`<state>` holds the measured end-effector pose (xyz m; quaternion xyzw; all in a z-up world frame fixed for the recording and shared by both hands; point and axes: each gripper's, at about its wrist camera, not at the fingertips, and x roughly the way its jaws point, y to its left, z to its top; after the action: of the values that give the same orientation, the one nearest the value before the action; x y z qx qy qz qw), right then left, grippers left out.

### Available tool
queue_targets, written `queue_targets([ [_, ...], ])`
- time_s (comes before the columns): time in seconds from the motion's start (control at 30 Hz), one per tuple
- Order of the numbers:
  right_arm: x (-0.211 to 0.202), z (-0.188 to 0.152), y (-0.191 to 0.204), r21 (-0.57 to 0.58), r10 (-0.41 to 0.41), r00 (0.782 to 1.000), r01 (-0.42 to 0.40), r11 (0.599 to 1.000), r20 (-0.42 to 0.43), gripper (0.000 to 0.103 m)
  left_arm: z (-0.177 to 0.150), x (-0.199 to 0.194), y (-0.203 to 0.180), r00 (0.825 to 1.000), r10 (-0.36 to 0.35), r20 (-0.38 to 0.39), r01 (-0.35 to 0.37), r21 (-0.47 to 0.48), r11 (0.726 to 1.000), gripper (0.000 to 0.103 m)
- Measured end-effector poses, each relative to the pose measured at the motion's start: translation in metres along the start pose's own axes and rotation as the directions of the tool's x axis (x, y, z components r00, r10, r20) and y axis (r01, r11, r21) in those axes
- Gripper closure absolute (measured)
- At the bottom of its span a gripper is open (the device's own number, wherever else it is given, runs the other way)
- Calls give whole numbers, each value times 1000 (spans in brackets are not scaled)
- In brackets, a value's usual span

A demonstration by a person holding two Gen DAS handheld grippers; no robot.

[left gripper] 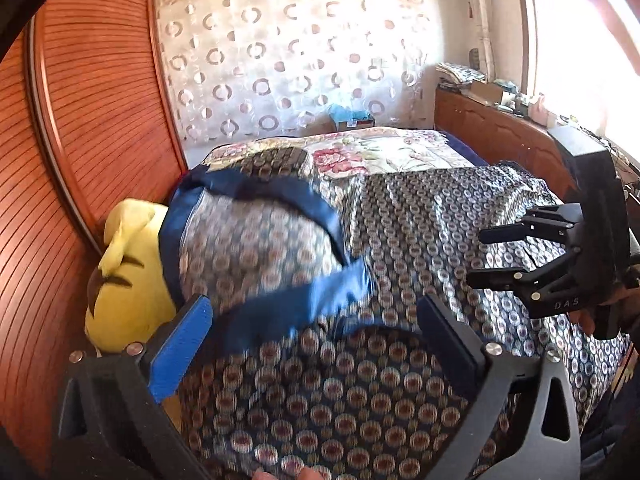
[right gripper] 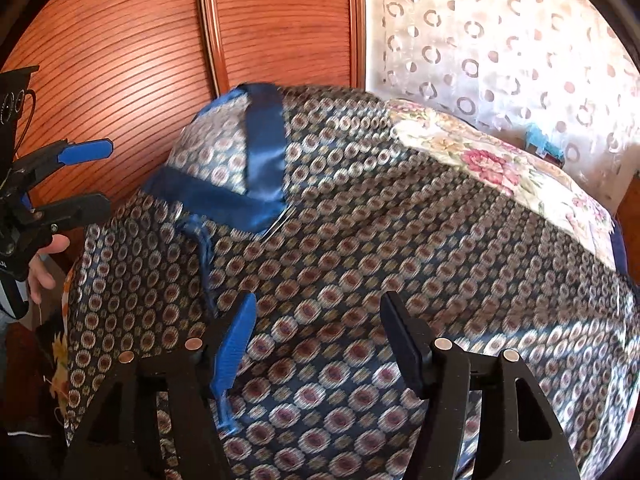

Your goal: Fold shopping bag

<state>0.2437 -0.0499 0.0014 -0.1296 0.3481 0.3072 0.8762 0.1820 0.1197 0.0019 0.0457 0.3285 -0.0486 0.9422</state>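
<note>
The shopping bag [left gripper: 260, 248] is circle-patterned cloth with blue trim, lying spread over the bed. A blue strap [left gripper: 280, 188] arcs across its paler part. In the right wrist view the bag [right gripper: 360, 220] fills the middle, with blue trim [right gripper: 264, 148] at its far left corner and a thin blue cord [right gripper: 202, 252] trailing toward me. My left gripper [left gripper: 314, 306] hovers open over the bag's near part, nothing between its fingers. My right gripper [right gripper: 320, 300] is also open above the cloth. Each shows in the other's view: right gripper [left gripper: 480, 258], left gripper [right gripper: 107, 175], both open.
A yellow plush toy [left gripper: 128, 272] sits wedged between the bed and the ribbed wooden wardrobe doors [left gripper: 88, 128]. A floral quilt [left gripper: 380, 152] covers the far end of the bed. A patterned curtain [left gripper: 288, 60] hangs behind. A cluttered wooden cabinet [left gripper: 488, 116] runs along the right under the window.
</note>
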Motion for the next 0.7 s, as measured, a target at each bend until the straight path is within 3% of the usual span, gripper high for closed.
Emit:
queue_targets([
  [0.37,30,53,-44,13,-29,997,28,1000,72,37,66,48,25,999,-42,-32,43,12,999,1],
  [0.57,78,66,-67,26,-26,999,25,999,45,37,110,79,56,999,-42,-33,42,-26,999,1],
  [0.7,109,70,-80,46,-16,1000,16,999,-3,37,138,113,85,993,-96,-75,88,-104,991,7],
])
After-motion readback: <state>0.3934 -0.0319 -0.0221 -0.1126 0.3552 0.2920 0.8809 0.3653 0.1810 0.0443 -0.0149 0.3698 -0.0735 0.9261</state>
